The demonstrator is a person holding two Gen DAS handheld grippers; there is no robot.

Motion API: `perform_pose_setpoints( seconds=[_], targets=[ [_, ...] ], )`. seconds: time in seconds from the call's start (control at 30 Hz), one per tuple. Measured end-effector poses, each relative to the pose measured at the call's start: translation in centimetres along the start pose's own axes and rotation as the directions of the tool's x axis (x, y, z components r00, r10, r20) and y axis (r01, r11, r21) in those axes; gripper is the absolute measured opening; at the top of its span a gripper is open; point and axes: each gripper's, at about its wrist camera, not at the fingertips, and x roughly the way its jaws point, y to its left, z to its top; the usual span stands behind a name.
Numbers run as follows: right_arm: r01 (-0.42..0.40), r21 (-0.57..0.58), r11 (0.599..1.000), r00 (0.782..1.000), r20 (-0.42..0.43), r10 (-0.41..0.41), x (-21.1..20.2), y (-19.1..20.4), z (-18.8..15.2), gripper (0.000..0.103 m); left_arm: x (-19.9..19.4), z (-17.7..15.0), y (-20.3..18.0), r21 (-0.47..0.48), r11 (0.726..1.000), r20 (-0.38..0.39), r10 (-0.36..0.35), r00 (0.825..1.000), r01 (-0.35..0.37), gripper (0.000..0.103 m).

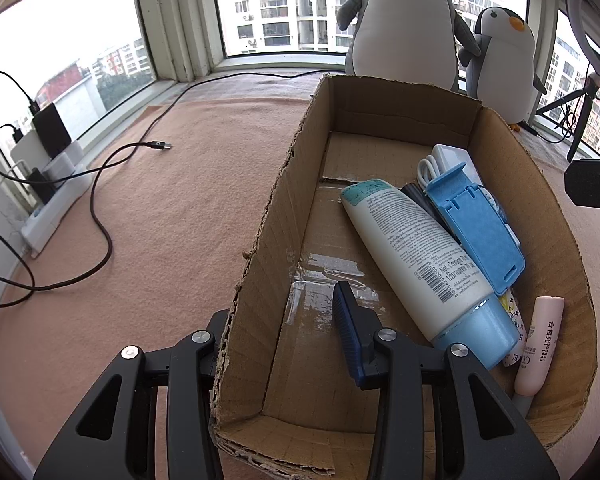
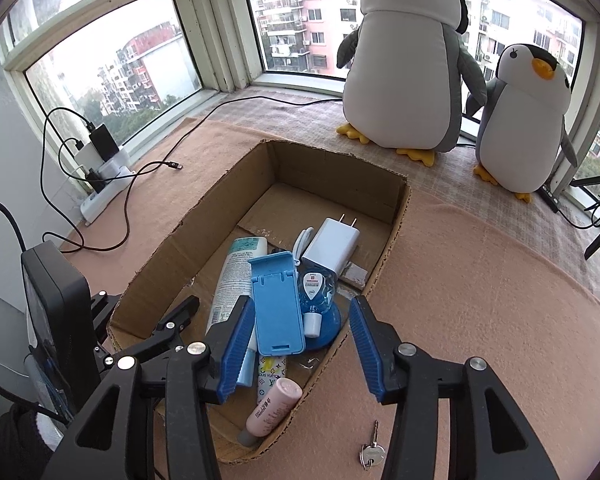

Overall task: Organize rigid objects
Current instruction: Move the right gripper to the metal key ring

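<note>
An open cardboard box [image 1: 276, 216] [image 2: 204, 216] sits on the pink mat. It holds a white lotion tube with a blue cap [image 1: 416, 256] [image 2: 232, 276], a blue plastic phone stand [image 1: 476, 232] [image 2: 276, 304], a white charger plug [image 2: 332, 248], a small blue bottle [image 2: 316, 292] and a pink tube [image 1: 540, 344] [image 2: 274, 406]. My left gripper [image 1: 280, 332] straddles the box's left wall, one finger inside, one outside, and is open. My right gripper [image 2: 296, 348] is open and empty above the box's right near corner. A small key [image 2: 372, 450] lies on the mat outside the box.
Two plush penguins [image 2: 404, 64] [image 2: 524, 120] stand by the window at the back. A black cable [image 1: 100, 200] and a power strip with chargers [image 2: 104, 184] lie at the left. A tripod [image 1: 580, 108] stands at the right.
</note>
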Motion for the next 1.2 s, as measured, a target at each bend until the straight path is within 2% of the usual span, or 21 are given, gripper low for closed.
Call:
perform_pose_setpoints(
  seconds=[0.3,0.57,0.73,1.07,1.2],
  targets=[
    [0.000,0.043,0.999,0.999,-0.042,0.001,-1.2,-3.9,-2.2,0.046,0.0,0.0,0.0,0.000,1.000,0.000,0.000,1.000,0.000,0.039],
    [-0.002,0.084,0.996,0.992,-0.129,0.013,-0.7,-7.4,-5.3,0.046,0.0,0.0,0.0,0.004,1.000,-0.001,0.002,1.000,-0.002,0.039],
    [-0.022,0.039,0.999,0.986,-0.164,0.028,-0.6,-6.9,-6.9,0.045,0.0,0.1,0.0,0.004,1.000,-0.001,0.002,1.000,-0.002,0.039],
    [-0.026,-0.103,0.994,0.974,-0.225,0.002,0.8,-3.9,-9.0,0.041,0.0,0.1,0.0,0.004,1.000,0.000,0.002,1.000,-0.002,0.039],
    [-0.030,-0.101,0.994,0.970,-0.245,0.005,1.5,-3.8,-9.5,0.034,0.0,0.1,0.0,0.004,1.000,0.000,0.003,1.000,-0.003,0.039]
  ],
)
